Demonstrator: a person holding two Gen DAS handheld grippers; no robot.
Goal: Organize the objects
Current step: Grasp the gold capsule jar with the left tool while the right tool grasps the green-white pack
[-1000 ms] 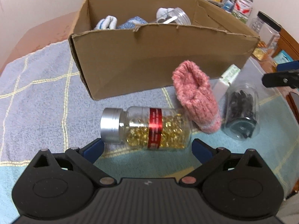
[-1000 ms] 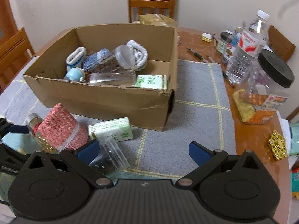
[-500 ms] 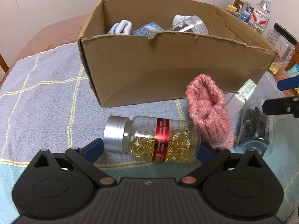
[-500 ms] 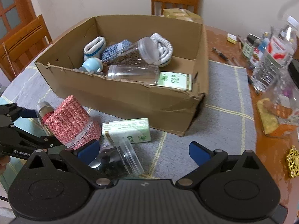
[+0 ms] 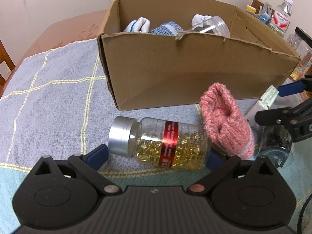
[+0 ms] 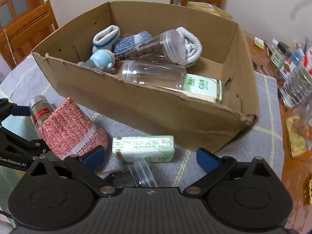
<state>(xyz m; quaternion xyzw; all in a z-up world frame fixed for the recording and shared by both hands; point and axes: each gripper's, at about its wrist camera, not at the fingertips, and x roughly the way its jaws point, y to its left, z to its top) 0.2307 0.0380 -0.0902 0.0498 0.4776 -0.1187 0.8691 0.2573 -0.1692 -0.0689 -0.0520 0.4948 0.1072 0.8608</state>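
Observation:
A clear bottle of gold capsules (image 5: 165,146) with a silver cap and red band lies on its side between the wide-apart fingers of my left gripper (image 5: 155,157), which is open. A pink knitted sock (image 5: 226,122) leans on the bottle's base. To its right lies a clear jar of dark bits (image 5: 275,144). My right gripper (image 6: 150,158) hangs over that jar (image 6: 140,172); its jaws are closing and the pads stand clear of it. A green box (image 6: 143,149) lies just beyond the jar. The cardboard box (image 6: 156,105) behind holds socks, jars and a green packet.
A grey checked cloth (image 5: 54,101) covers the table. On the bare wood at the right stand a water bottle (image 5: 280,17) and several jars (image 6: 296,74). Wooden chairs (image 6: 25,33) stand behind and to the left of the table.
My right gripper has moved left and down over the clear jar, and its jaws have narrowed a little. My left gripper has turned slightly, and its fingers now flank the capsule bottle.

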